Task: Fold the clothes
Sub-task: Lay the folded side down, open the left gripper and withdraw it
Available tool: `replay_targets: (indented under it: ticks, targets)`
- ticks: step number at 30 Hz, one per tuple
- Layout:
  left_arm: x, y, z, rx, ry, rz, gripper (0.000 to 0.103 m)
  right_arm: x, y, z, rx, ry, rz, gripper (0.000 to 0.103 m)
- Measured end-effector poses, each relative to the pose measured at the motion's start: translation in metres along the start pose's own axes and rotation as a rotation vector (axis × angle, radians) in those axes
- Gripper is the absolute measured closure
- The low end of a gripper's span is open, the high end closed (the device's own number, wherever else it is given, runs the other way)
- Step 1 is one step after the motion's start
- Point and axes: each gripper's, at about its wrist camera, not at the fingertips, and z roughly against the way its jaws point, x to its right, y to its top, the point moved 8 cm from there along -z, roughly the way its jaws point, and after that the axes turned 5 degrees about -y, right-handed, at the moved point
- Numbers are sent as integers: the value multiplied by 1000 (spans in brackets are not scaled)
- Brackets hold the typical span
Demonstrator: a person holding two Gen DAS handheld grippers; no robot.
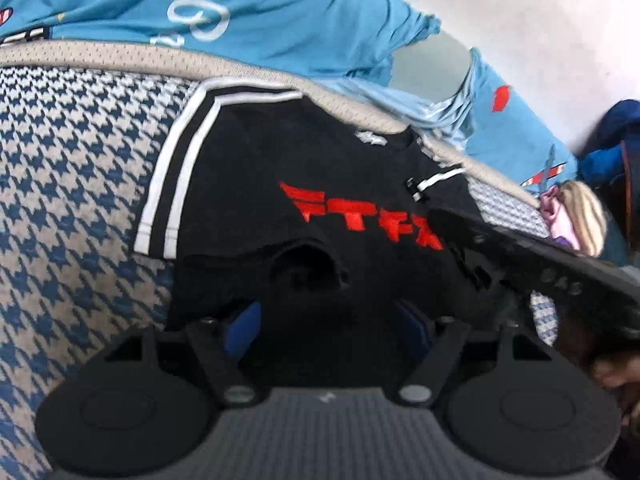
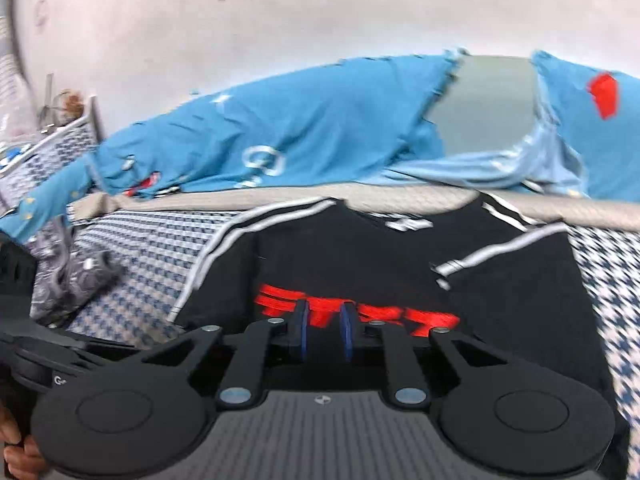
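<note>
Left claw (image 1: pixel 326 324) spread wide over the black shirt (image 1: pixel 280 160) on the houndstooth bed (image 1: pixel 80 184); right claw (image 2: pixel 323 332) narrowed, a gap between pads, gripping nothing visible.

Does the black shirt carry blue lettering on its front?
No. In the left wrist view the lettering on the black shirt is red.
</note>
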Motion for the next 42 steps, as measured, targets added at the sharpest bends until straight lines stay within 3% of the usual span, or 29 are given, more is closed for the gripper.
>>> replay_targets:
  ticks: [2,10,19,22,25,42]
  targets:
    - [-3,4,11,24,18,-3,24,-7,0,-3,1,19,19,86]
    - [-32,17,35,99,133,81,24,-33,-8,-17,-2,31,79,86]
    - [-52,19,43,123,266,124,20,-57,-15,-17,4,37,133,85]
    - [-57,19,45,133,287,145,15,-64,-18,-16,0,32,158,84]
    - [-63,19,49,142,328,156,10,-69,-18,-15,5,22,172,73]
    - [-99,24,82,196,463,306,2,-99,-20,-18,45,49,275,73]
